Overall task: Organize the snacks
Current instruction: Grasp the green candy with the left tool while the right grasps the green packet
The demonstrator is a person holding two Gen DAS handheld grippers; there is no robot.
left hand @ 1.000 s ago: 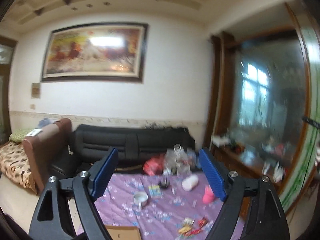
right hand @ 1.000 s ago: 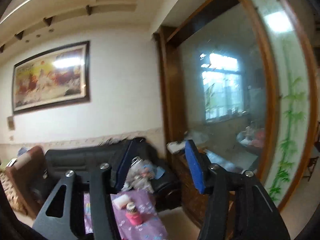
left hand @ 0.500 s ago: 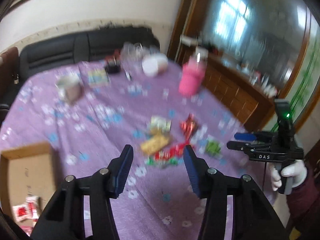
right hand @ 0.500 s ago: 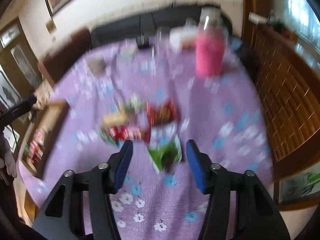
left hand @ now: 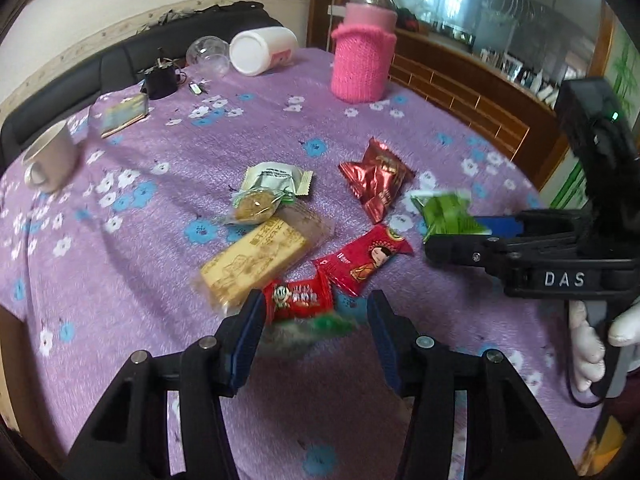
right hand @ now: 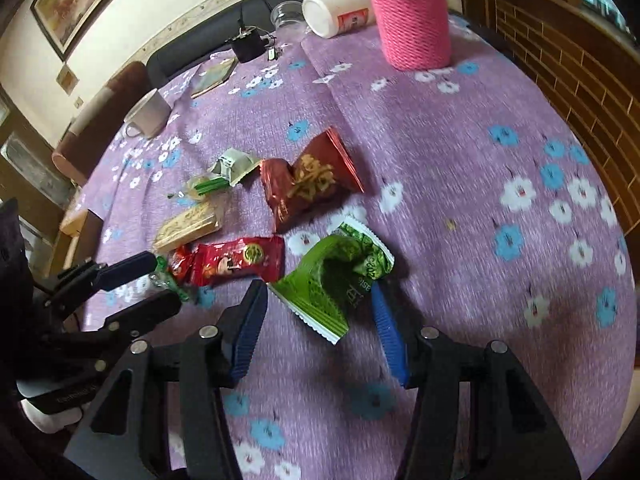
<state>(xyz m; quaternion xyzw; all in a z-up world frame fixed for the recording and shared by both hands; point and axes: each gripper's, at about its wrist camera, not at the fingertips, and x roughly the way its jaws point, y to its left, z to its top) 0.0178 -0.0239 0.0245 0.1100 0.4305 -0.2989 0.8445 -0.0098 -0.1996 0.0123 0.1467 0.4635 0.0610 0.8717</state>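
Several snack packets lie on the purple flowered tablecloth. My left gripper is low over the near end of the pile. A small red packet and a blurred green-wrapped sweet sit between its open blue pads, with a gap at the right pad. My right gripper straddles a crumpled green packet without clamping it. Beyond lie a yellow biscuit bar, a red packet with a figure, a dark red foil packet and a white-green packet. The left gripper also shows in the right wrist view.
At the table's far side stand a jar in a pink knitted sleeve, a white tub on its side, a clear cup, a mug and a booklet. A white-gloved hand holds the right gripper. A wooden cabinet flanks the table.
Both grippers swung down from facing the room to the table and came in low over the snacks. The left jaws narrowed. The packets now sit between the pads.
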